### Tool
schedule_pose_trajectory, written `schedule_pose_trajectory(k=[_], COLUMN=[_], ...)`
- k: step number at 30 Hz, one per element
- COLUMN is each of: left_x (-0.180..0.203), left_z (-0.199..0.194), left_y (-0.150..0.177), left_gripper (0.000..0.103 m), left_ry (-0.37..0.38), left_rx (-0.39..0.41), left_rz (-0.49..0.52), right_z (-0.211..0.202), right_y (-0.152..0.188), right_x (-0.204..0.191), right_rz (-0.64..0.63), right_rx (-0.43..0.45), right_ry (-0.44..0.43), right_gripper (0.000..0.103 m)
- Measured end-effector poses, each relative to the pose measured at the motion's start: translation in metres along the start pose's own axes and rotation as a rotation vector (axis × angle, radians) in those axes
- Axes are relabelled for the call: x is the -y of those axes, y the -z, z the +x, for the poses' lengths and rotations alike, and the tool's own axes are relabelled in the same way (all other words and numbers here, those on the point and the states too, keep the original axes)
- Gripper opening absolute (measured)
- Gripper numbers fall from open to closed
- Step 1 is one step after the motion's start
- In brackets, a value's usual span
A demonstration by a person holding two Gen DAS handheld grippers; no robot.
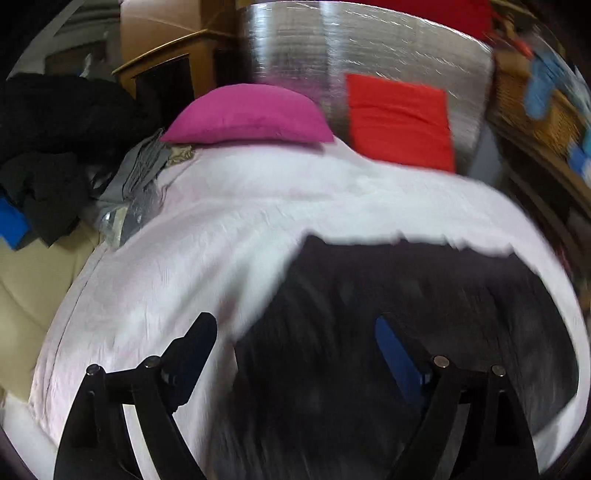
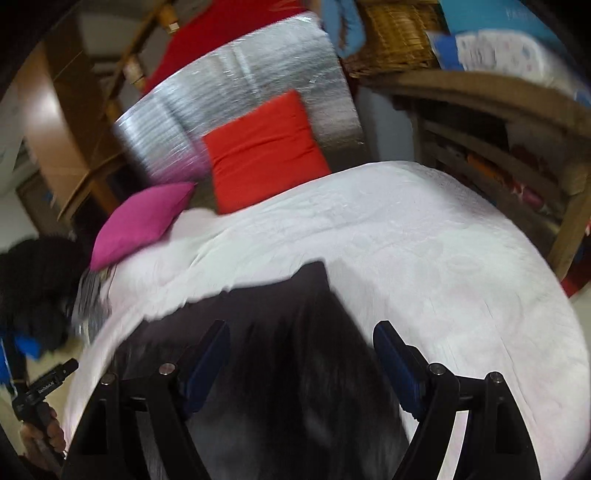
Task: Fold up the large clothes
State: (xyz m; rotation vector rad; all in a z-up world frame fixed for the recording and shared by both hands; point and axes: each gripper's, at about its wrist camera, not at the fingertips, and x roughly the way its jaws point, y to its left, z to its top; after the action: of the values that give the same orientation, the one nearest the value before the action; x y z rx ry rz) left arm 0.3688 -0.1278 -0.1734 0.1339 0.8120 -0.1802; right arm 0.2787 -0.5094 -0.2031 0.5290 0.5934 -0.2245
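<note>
- White bedspread [image 1: 229,221] covers the bed and serves as the folding surface; it looks slightly rumpled, no bench in sight.
- Dark garment [image 1: 406,314] lies on the bedspread at the near edge, straight top edge toward the pillows, one corner poking up in the right wrist view [image 2: 314,273].
- Left gripper [image 1: 295,339]: fingers spread wide, released, nothing pinched; the dark cloth sits below and between them, but no contact is visible.
- Right gripper [image 2: 299,347]: same, fingers apart over the garment, holding nothing.
- Both views are motion-blurred, so the garment's lower half and how many layers it has cannot be told.
- Judgement: a fold looks just laid down, more folds likely remain.
- Risk: blue finger pads [image 2: 399,373] hang close over the fabric; a snag on the way out would drag the layer and undo the fold.
- Risk: next pinch could catch the bedspread along with the garment, since both are soft and lie flat together.
- Risk: the raised corner suggests uneven edges; folding again without smoothing would give a skewed stack.
- Room: pink pillow [image 1: 247,114] and red cushion [image 1: 400,120] at the bed's head, against a silver foil-like panel [image 1: 369,48].
- Pile of dark clothes [image 1: 48,147] and grey fabric off the bed's left side.
- Wicker basket [image 2: 399,33] and wooden shelving [image 2: 517,147] on the right.
- A hand [image 2: 44,432] gripping the other tool's handle shows at the lower left of the right wrist view.
</note>
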Motion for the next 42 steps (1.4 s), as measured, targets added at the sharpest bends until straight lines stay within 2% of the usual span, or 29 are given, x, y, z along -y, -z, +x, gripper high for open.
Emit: schedule_pose_trajectory(k=[4,6,9,11,12,14,17,20,22,25,28,30,36,42], left_x=[0.023,0.029,0.028,0.029,0.028,0.025,0.021,0.021,0.022,0.023,0.026,0.029,0.031,0.034], left_z=[-0.008,0.001,0.02,0.024,0.021,0.012,-0.012,-0.04,-0.055,-0.079,-0.107,-0.121,-0.159,-0.161], left_y=[0.053,0.072,0.09,0.093,0.093,0.09,0.086,0.086,0.087,0.086,0.084,0.084,0.081,0.08], left_gripper=[0.088,0.088,0.091,0.092,0.092,0.092,0.092,0.092,0.092,0.092,0.092,0.092,0.092,0.092], left_ry=[-0.038,-0.07,-0.103,-0.119,-0.118,-0.111,-0.116,-0.142,-0.147,-0.155,-0.164,-0.172,-0.148,-0.125], left_rx=[-0.044,-0.088,-0.135,-0.144,-0.145,-0.152,-0.094,0.002,0.041,0.096,0.165,0.191,0.262,0.263], left_rz=[0.019,0.027,0.025,0.052,0.057,0.057,0.049,0.042,0.035,0.035,0.047,0.05,0.051,0.034], right_z=[-0.032,-0.032,-0.011,0.018,0.024,0.015,-0.014,-0.038,-0.031,0.019,0.009,-0.005,-0.057,-0.063], right_y=[0.057,0.087,0.119,0.137,0.141,0.14,0.125,0.117,0.119,0.128,0.123,0.116,0.11,0.111], right_x=[-0.029,-0.047,-0.059,-0.056,-0.056,-0.061,-0.059,-0.049,-0.041,-0.021,-0.027,-0.031,-0.05,-0.073], right_rz=[-0.107,-0.169,-0.211,-0.23,-0.238,-0.264,-0.18,-0.126,-0.113,-0.085,-0.094,-0.084,-0.086,-0.127], right_rx=[-0.023,-0.064,-0.124,-0.234,-0.255,-0.231,-0.152,-0.025,-0.05,-0.25,-0.214,-0.177,-0.07,-0.075], right_ry=[0.033,0.048,0.094,0.151,0.162,0.167,0.104,0.179,0.24,0.272,0.257,0.209,0.147,0.073], right_gripper=[0.08,0.073,0.073,0.074,0.074,0.074,0.074,0.074,0.074,0.075,0.076,0.076,0.076,0.076])
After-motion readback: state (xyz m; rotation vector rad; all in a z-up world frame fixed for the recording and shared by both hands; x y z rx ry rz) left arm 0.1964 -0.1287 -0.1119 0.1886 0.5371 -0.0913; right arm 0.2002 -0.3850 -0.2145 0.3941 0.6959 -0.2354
